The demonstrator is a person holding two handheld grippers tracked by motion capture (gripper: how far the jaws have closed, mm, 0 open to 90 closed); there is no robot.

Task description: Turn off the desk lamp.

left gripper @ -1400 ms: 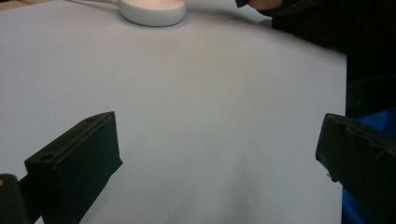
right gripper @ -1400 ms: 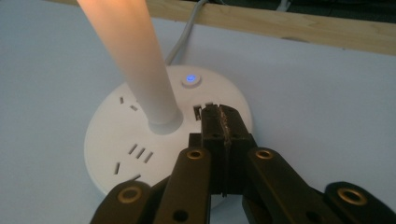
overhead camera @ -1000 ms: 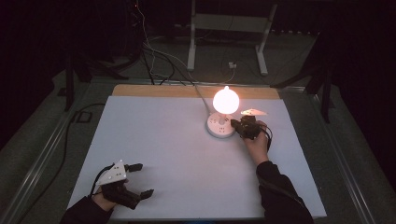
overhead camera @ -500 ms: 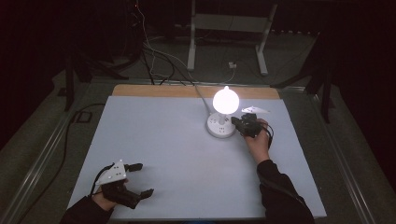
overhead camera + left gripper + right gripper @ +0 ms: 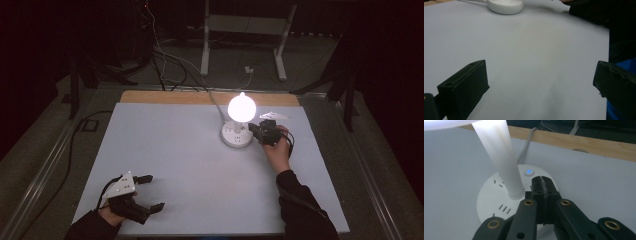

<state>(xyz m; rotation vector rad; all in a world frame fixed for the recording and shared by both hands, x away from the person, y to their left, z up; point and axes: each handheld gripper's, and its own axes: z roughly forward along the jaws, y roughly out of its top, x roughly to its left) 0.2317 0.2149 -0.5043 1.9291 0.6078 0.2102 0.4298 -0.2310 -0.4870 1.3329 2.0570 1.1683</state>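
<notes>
White plastic, round and flat, is what I have under my right tongs: the disc-shaped power-strip base [image 5: 506,202] of a small lamp, sitting toward the far right of the pale grey table top [image 5: 180,150], close to the bare wooden strip [image 5: 175,97] along the far edge. A white stem [image 5: 499,157] rises from the middle of the base to a glowing round bulb [image 5: 242,106], lit and bright in the high view. Plug slots mark the top of the disc, and a small round button [image 5: 529,172] on it shows a blue light. A grey cable [image 5: 525,141] leaves the base toward the far edge.

My right gripper [image 5: 541,185] has its two black jaws pressed flat together with nothing between them, and their tips hover over the disc just short of the blue button; I cannot tell whether they touch the plastic. In the high view my right hand [image 5: 276,150] reaches in beside the base.

My left gripper [image 5: 148,192] sits well apart at the near left corner of the table, its jaws spread wide over bare surface and holding nothing. In the left gripper view the base lies far off at the top, with a dark sleeve [image 5: 599,12] at the right.
</notes>
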